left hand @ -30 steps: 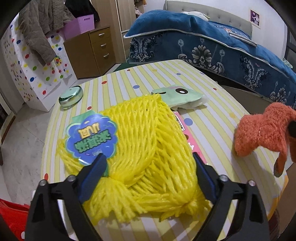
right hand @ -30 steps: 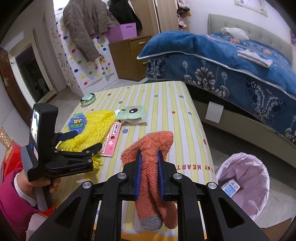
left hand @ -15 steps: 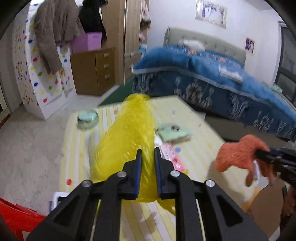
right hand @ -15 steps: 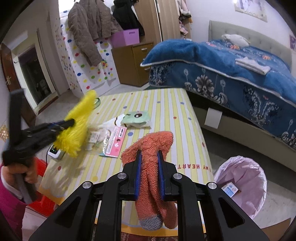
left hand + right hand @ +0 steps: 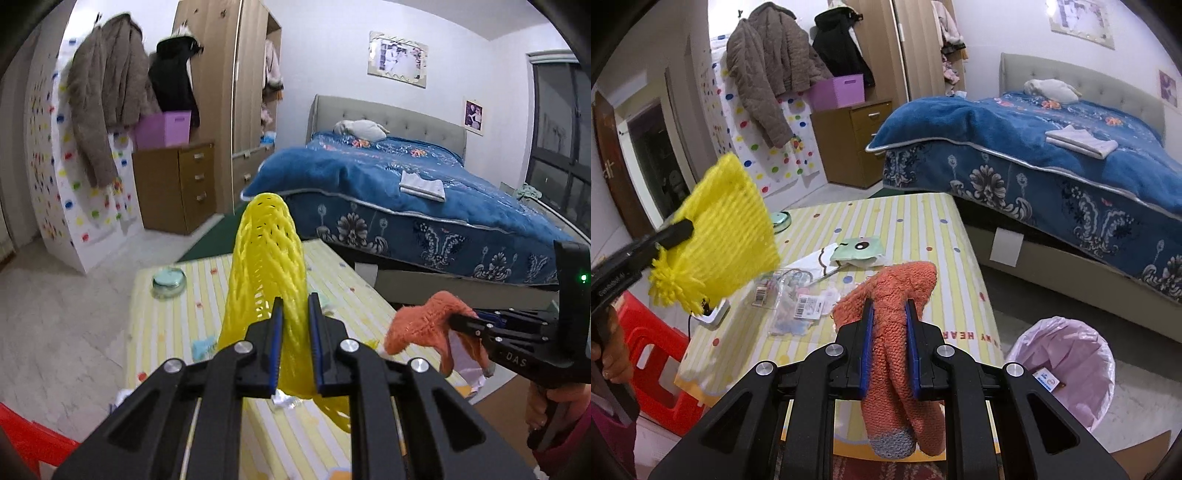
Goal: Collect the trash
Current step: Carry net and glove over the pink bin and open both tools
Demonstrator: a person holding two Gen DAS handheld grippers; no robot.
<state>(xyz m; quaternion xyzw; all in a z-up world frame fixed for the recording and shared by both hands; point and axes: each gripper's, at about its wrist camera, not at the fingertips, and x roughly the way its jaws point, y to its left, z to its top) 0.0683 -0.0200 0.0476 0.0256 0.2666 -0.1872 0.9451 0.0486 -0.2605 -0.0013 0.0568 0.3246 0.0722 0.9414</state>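
**Claws loaded, bin waiting**

Trash in both claws: the left claw [image 5: 293, 345] is clamped on one yellow foam net [image 5: 267, 266], lifted clear of the table [image 5: 923, 221] so it can be carried off without dragging the litter beneath. In the right wrist view that net [image 5: 720, 236] hangs in the air at about 9 o'clock, fringe end down, above the table's left edge. The right claw [image 5: 888, 347] is pinched tight on one orange knitted glove [image 5: 897, 295], gripped near its middle so both ends droop; it sits over the near end of the table, likely held ready for the drop.

One bin with a pink liner [image 5: 1067, 369] stands on the floor at 4 o'clock in the right view, just beside the table's corner and close to the glove, with one small packet already inside. Judging by that, both items are meant for it.

Left on the table: one green cartoon-face pouch [image 5: 858, 251], a loose cluster of clear wrappers with barcodes [image 5: 798, 302], too jumbled to count, and one round tin [image 5: 781, 221] toward 10 o'clock.
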